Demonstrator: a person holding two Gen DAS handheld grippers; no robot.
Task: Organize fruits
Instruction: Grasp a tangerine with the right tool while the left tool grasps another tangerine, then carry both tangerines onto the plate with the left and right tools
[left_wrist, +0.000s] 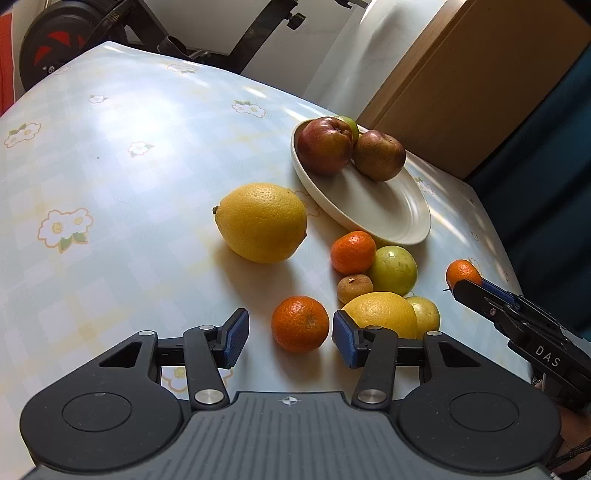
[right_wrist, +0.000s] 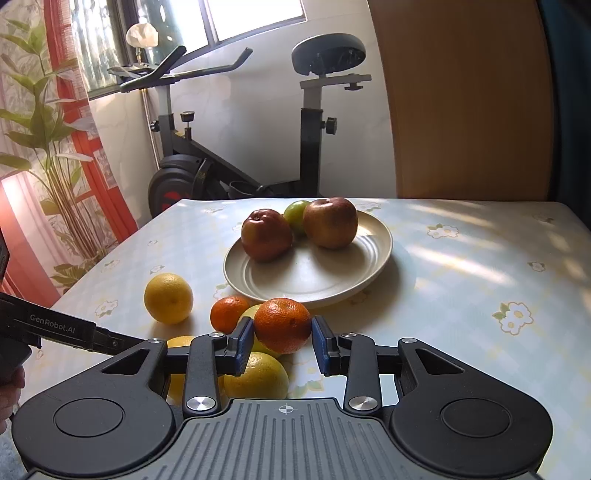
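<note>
A tangerine (left_wrist: 300, 324) lies on the flowered tablecloth between the pads of my left gripper (left_wrist: 291, 339), which is open; a gap shows at the left pad. My right gripper (right_wrist: 283, 345) is shut on another tangerine (right_wrist: 282, 325), held just above the loose fruit; the left wrist view shows that fruit (left_wrist: 461, 272) at the fingertips on the right. A white plate (right_wrist: 314, 275) holds two red apples (right_wrist: 266, 234) (right_wrist: 330, 221) and a green fruit (right_wrist: 295, 214).
Loose on the table near the plate are a big yellow citrus (left_wrist: 262, 221), a third tangerine (left_wrist: 352, 253), a green fruit (left_wrist: 393, 269), a small brown fruit (left_wrist: 354, 290) and a yellow citrus (left_wrist: 380, 314). An exercise bike (right_wrist: 236, 155) and a wooden panel (right_wrist: 461, 99) stand behind the table.
</note>
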